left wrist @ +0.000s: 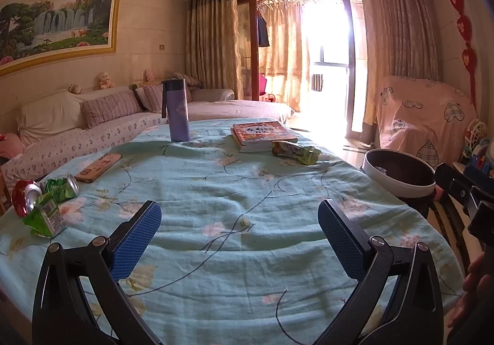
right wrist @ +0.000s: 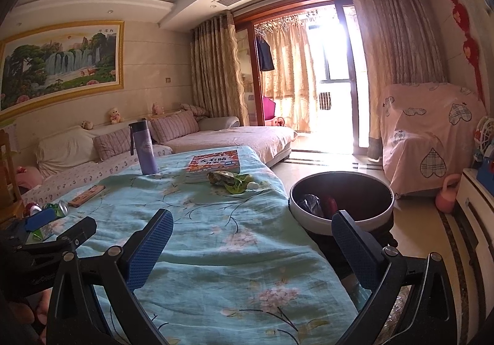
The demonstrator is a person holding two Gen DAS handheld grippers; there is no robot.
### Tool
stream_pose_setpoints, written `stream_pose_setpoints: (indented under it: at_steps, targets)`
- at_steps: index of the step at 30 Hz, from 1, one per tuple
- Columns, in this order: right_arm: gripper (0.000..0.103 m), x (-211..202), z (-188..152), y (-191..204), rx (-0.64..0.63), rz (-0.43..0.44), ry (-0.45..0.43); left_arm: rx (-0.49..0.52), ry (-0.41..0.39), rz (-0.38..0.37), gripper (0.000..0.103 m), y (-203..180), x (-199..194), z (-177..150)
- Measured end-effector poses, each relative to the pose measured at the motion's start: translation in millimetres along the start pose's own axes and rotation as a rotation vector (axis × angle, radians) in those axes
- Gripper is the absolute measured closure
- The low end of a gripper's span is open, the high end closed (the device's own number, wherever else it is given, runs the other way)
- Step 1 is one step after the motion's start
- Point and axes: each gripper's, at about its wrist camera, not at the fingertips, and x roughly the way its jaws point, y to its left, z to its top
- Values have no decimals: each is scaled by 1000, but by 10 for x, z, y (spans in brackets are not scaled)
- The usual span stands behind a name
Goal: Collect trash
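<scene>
My left gripper (left wrist: pixel 239 215) is open and empty above the middle of the table's blue floral cloth (left wrist: pixel 247 190). Crushed cans and green wrappers (left wrist: pixel 43 200) lie at the table's left edge, left of it. A crumpled green wrapper (left wrist: pixel 295 152) lies by the books at the far side; it also shows in the right wrist view (right wrist: pixel 230 180). My right gripper (right wrist: pixel 251 224) is open and empty over the table's right edge, beside the round white-rimmed trash bin (right wrist: pixel 341 200), which holds some trash. The bin also shows in the left wrist view (left wrist: pixel 398 175).
A purple flask (left wrist: pixel 177 110) stands at the far side, next to a stack of books (left wrist: pixel 262 133). A wooden flat block (left wrist: pixel 98 167) lies at the left. A sofa (left wrist: pixel 92 126) runs behind the table. A covered chair (right wrist: pixel 429 135) stands at the right.
</scene>
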Motion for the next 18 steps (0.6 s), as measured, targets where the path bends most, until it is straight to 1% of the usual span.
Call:
stream_pose_setpoints:
  at_steps: [10,18]
  targets:
    - [0,21,-9,-18,13,9,9,-1,21,-6,0,-7,61,-26]
    - [0,47,-25,-18,21,14,18,-9,32,-28,0,3,77,-13]
